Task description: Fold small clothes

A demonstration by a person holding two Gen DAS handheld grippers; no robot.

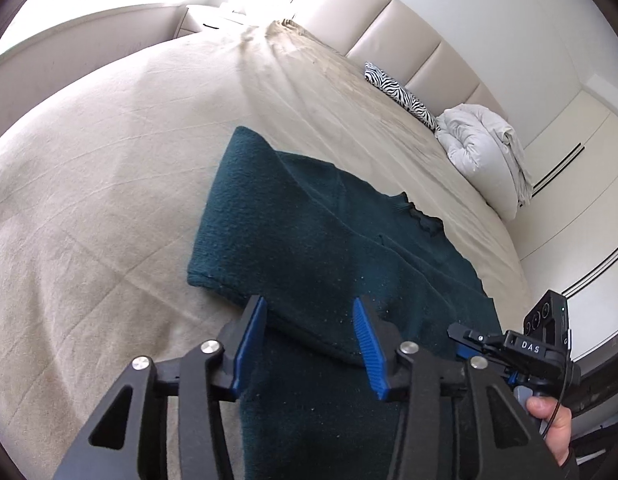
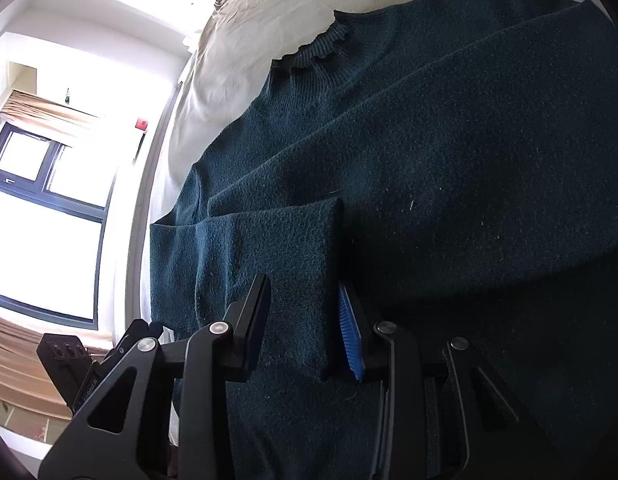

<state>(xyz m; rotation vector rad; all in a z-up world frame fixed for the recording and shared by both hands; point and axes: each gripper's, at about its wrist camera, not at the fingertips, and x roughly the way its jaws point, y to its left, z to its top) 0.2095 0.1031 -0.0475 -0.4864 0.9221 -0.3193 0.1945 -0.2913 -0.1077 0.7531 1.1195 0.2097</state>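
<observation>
Sweater [image 1: 329, 240]: dark green, flat on my bed [image 1: 109, 180].
Left claw [image 1: 309, 344]: spread over its sleeve.
Right claw [image 2: 305, 320]: pinching the cuff [image 2: 293, 264].

A bed [image 1: 109, 152] covered in a beige sheet carries everything. A dark green sweater [image 1: 309, 232] lies spread flat on it; beyond the sweater, by the headboard, lie a zebra-print pillow [image 1: 397, 92] and a bundled white duvet [image 1: 481, 140].
</observation>
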